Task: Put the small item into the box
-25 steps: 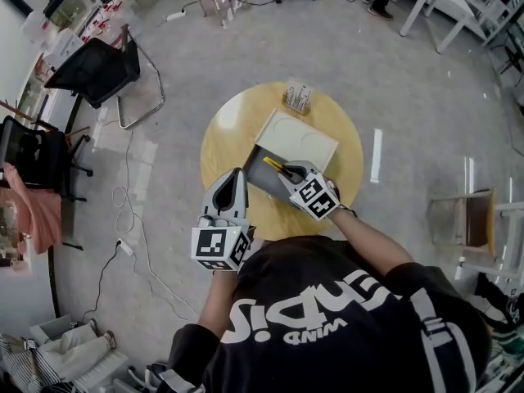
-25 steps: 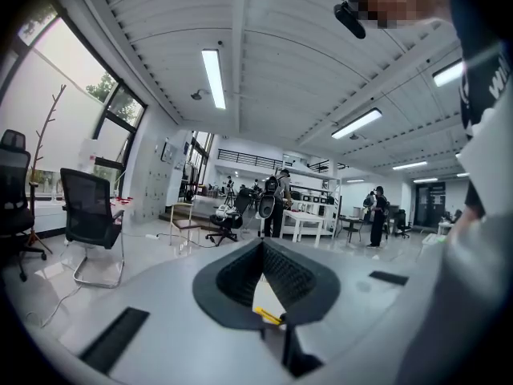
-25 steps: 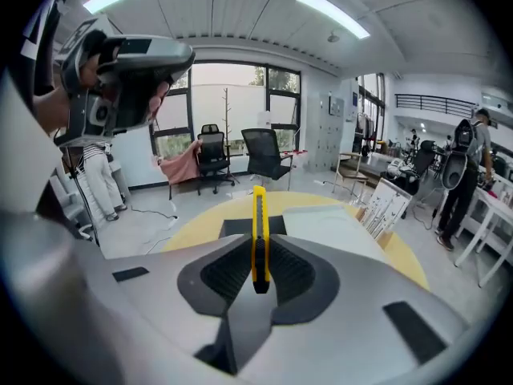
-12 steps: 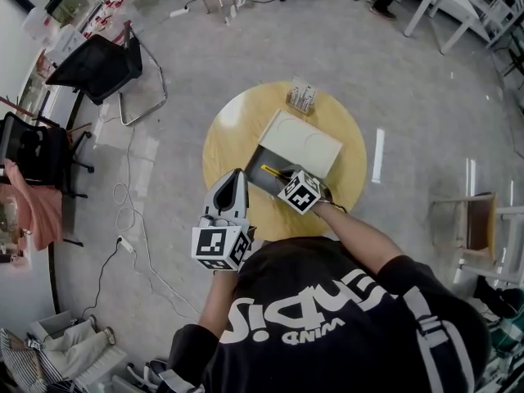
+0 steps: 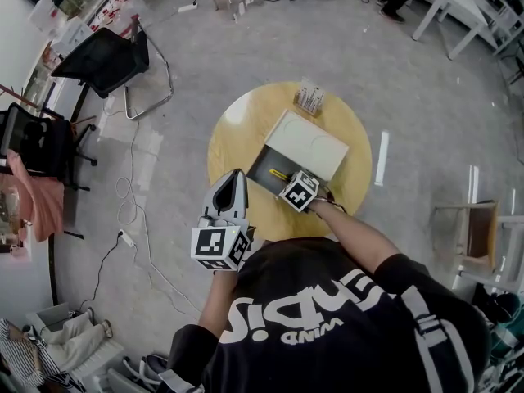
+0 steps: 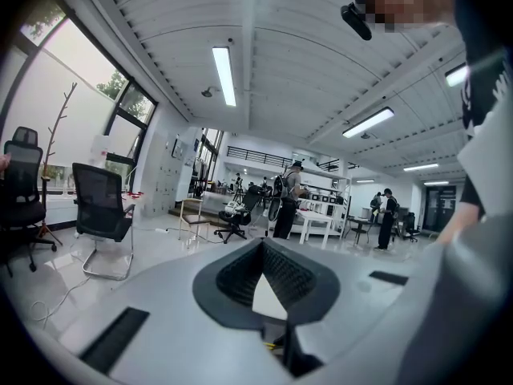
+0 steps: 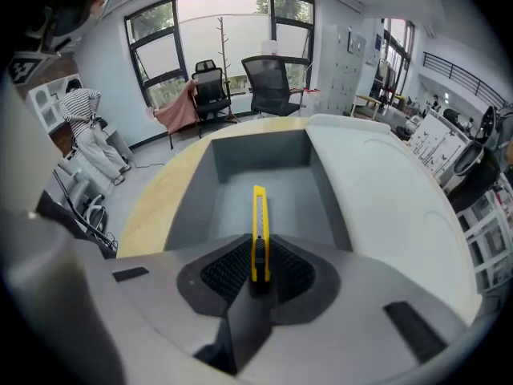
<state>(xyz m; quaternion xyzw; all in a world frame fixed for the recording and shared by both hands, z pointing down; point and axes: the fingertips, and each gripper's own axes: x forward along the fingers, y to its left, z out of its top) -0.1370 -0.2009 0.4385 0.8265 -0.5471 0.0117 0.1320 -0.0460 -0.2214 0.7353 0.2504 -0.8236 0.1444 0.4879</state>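
In the right gripper view, the near end of the yellow cutter (image 7: 258, 231) is buried between the jaws of the right gripper (image 7: 258, 275). In the head view, that gripper's marker cube covers the jaws and all but the cutter's far tip. The small object (image 5: 309, 98) at the far edge of the table (image 5: 233, 137) is too small to identify.

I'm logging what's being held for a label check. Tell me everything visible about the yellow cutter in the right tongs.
The yellow cutter is a slim, plastic-looking utility knife with a dark ribbed slider near its gripped end. The right tongs are shut on that end; the rest sticks straight out over the open grey box, tip toward its far wall. It appears to touch only the tongs; contact with the box floor cannot be ruled out.
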